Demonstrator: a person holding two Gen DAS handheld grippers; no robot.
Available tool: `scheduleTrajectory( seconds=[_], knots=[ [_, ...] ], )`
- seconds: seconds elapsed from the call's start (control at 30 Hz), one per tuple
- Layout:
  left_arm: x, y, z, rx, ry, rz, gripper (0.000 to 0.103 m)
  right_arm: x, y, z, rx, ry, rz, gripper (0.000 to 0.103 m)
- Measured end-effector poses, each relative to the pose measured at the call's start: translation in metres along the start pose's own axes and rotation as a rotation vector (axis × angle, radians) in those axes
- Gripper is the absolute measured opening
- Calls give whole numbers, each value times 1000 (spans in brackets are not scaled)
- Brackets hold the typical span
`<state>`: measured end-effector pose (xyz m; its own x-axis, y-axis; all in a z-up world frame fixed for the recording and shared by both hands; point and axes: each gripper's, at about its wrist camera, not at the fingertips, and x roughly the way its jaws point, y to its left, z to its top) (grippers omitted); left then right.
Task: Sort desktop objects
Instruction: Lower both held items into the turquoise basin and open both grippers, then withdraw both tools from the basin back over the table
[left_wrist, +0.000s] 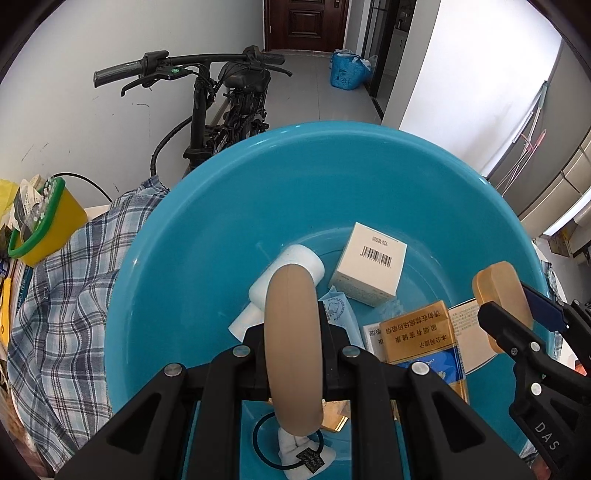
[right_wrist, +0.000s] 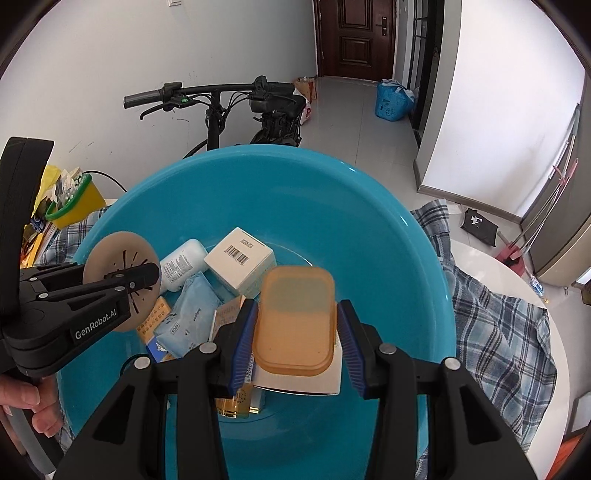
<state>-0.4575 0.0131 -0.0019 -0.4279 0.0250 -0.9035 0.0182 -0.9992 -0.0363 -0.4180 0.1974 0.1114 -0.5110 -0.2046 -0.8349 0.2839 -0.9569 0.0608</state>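
Note:
A big blue basin holds a white barcode box, a white bottle, a blue packet and a yellow carton. My left gripper is shut on a tan round disc, held edge-on over the basin. My right gripper is shut on an orange translucent soap-shaped box, above the basin's contents.
The basin sits on a plaid cloth over a white round table. A yellow bin with a green rim stands at the left. A bicycle leans by the wall behind.

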Motion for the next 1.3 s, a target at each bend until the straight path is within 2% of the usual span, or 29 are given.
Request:
scheduleTrajectory(
  seconds=[0.5,0.67,0.73,0.87,0.9,0.97,1.1,1.3],
  knots=[
    [17,-2,-9,-1,55,-12,17,12,-9,-10,18,48,7,43],
    [13,-5,-10,9,33,10,18,11,-6,-11,-5,40,-3,43],
    [12,-5,-10,11,30,5,23,11,-4,-10,-12,42,4,43],
    [1,-9,-10,34,-29,-1,60,8,2,-10,-32,21,-3,64],
    [-3,-10,-11,36,-49,-3,66,6,3,-10,-32,11,-11,64],
    [-9,-10,-11,41,-74,9,73,4,4,-10,-30,2,-11,64],
    [-17,-8,-9,45,-98,46,75,0,4,-9,-25,-6,-16,64],
    [-27,0,-13,37,-136,32,75,-8,3,-8,-18,-37,-31,65]
  ],
)
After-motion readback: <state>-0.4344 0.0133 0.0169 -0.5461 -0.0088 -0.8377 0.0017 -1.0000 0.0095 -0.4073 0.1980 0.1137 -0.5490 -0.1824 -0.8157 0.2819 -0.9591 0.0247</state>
